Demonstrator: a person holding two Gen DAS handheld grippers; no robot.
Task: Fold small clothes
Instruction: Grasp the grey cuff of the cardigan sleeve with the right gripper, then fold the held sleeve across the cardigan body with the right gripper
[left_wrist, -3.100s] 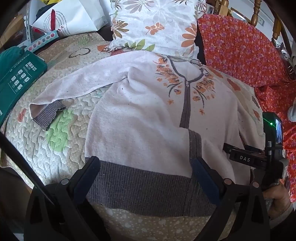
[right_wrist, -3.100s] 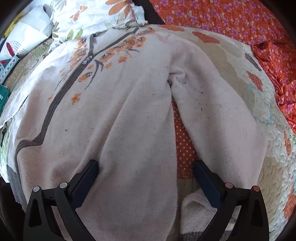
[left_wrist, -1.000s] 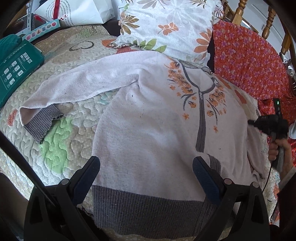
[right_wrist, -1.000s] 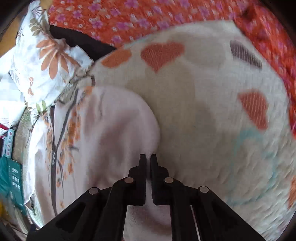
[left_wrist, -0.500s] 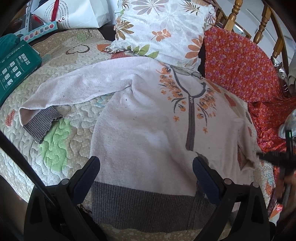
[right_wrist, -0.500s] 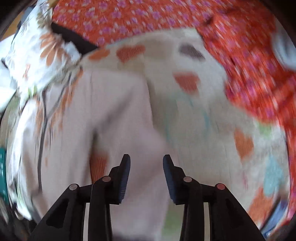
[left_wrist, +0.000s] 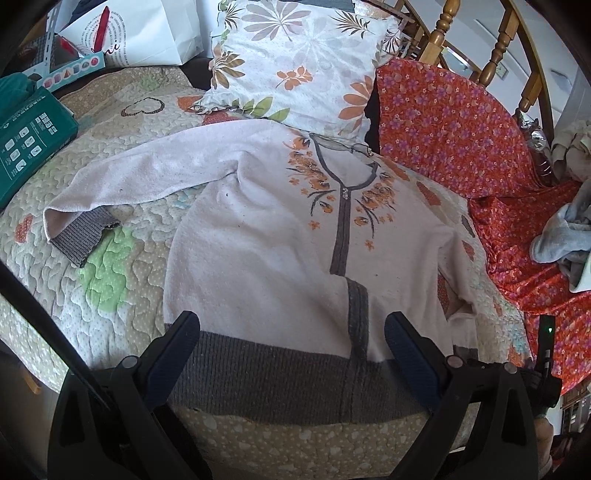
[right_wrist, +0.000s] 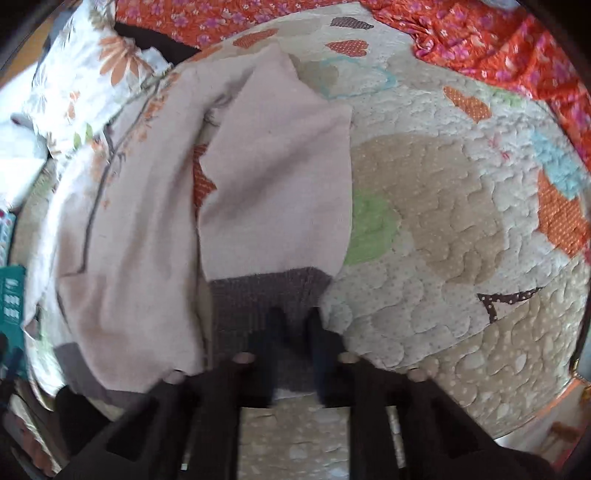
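Note:
A pale pink cardigan (left_wrist: 266, 240) with orange flowers and a grey hem lies face up on the quilt (left_wrist: 110, 295). Its left sleeve (left_wrist: 147, 177) stretches out sideways and ends in a grey cuff (left_wrist: 81, 236). My left gripper (left_wrist: 291, 350) hangs open just above the hem, touching nothing. In the right wrist view the other sleeve (right_wrist: 280, 177) lies alongside the body (right_wrist: 129, 240). My right gripper (right_wrist: 293, 325) is blurred and closing, with that sleeve's grey cuff (right_wrist: 266, 291) between its fingers. The right tool's black body with a green light (left_wrist: 546, 332) shows at the cardigan's lower right.
A floral pillow (left_wrist: 295, 62) lies beyond the collar, orange flowered cloth (left_wrist: 461, 129) to the right with a grey garment (left_wrist: 565, 236) on it. A green box (left_wrist: 29, 136) and a white bag (left_wrist: 140, 33) sit at the far left. Wooden posts (left_wrist: 439, 33) stand behind.
My right gripper swept from the shoulder down the sleeve to its cuff, opening on the way and closing there. The left gripper drew back a little and stayed open.

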